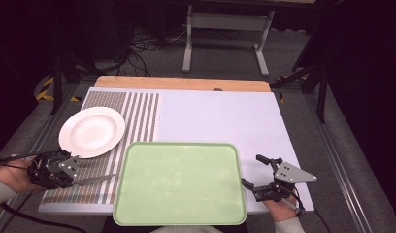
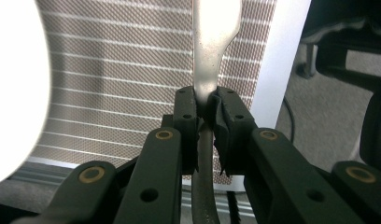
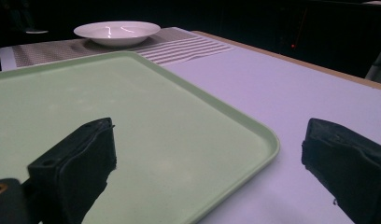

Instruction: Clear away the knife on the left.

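**Knife held level, blade toward the tray**

The left gripper (image 1: 72, 175) clamps a silver metal table knife (image 1: 95, 180) by the handle, its two black jaws pinched tight on the narrow neck where handle meets blade. In the high view the knife's long axis runs roughly left to right across the table, tilted slightly, with the blade tip pointing toward the pale green rectangular plastic tray (image 1: 179, 221) and ending just beside its left rim. The knife sits over the brown-and-white striped woven placemat (image 1: 138, 116), whether touching it or just above cannot be told. In the left gripper view the blade (image 2: 212, 46) extends straight away from the jaws, over the mat's weave. A round white ceramic plate (image 1: 91, 131) rests on the mat, near the gripper. The right gripper (image 1: 258, 174) stands with jaws spread wide and nothing between them, beside the tray's right edge on the lilac tabletop (image 1: 225, 116).
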The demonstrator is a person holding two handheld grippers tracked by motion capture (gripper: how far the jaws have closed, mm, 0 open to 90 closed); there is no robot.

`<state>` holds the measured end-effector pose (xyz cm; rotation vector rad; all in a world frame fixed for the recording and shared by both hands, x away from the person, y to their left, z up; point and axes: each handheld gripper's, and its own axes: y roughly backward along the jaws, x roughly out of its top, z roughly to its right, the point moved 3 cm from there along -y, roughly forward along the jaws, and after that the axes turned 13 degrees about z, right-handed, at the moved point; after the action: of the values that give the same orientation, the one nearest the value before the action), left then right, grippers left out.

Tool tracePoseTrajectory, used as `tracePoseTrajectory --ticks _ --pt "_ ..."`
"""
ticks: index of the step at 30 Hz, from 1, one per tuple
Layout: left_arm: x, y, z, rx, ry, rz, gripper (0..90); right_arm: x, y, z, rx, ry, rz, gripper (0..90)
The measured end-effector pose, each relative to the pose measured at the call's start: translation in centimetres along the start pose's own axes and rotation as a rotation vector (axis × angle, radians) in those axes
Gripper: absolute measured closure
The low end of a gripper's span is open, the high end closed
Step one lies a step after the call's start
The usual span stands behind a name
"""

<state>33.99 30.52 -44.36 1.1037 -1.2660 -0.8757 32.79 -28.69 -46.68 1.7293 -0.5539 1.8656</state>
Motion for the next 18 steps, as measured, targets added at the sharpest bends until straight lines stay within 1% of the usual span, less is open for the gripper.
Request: tracePoseTrajectory --ticks 1,2,3,4,7,8,9,10,11,13,15,18 --pt "0.2 0.2 0.1 0.002 0.014 0.009 79.9 0.0 0.0 0.0 0.000 -0.001 0.000 3.6" --pt "0.3 0.3 0.0 0.007 0.020 0.005 79.9 0.0 0.0 0.0 -0.001 0.000 -0.002 3.6" --pt "0.5 0.5 -0.1 0.010 0.044 0.015 79.9 0.0 0.0 0.0 0.000 -0.002 0.000 3.6" --pt "0.5 0.5 -0.1 0.010 0.044 0.015 79.9 0.0 0.0 0.1 0.000 -0.003 0.000 3.6" --pt "1.0 1.0 -0.1 0.006 0.084 0.042 79.9 0.0 0.0 0.1 -0.002 -0.002 -0.001 3.6" --pt "1.2 1.1 -0.1 0.006 0.091 0.056 79.9 0.0 0.0 0.1 -0.002 -0.002 -0.001 3.7" --pt "1.2 1.1 -0.1 0.006 0.091 0.056 79.9 0.0 0.0 0.1 -0.002 -0.002 -0.001 3.7" --pt "1.5 1.4 -0.1 0.002 0.118 0.075 79.9 0.0 0.1 0.1 -0.003 -0.003 -0.001 3.6" --pt "1.7 1.5 0.0 0.002 0.134 0.085 79.9 0.0 0.1 0.1 -0.003 -0.003 0.000 3.6" --pt "2.0 1.7 0.0 -0.003 0.141 0.092 79.9 0.0 0.1 0.1 -0.003 -0.002 0.001 3.6" --pt "2.5 1.8 0.2 -0.010 0.172 0.115 79.9 0.0 0.1 0.1 -0.004 -0.002 0.000 3.6" --pt "3.1 2.0 0.2 -0.020 0.194 0.130 79.9 0.0 0.1 0.1 -0.002 -0.001 -0.001 3.6"
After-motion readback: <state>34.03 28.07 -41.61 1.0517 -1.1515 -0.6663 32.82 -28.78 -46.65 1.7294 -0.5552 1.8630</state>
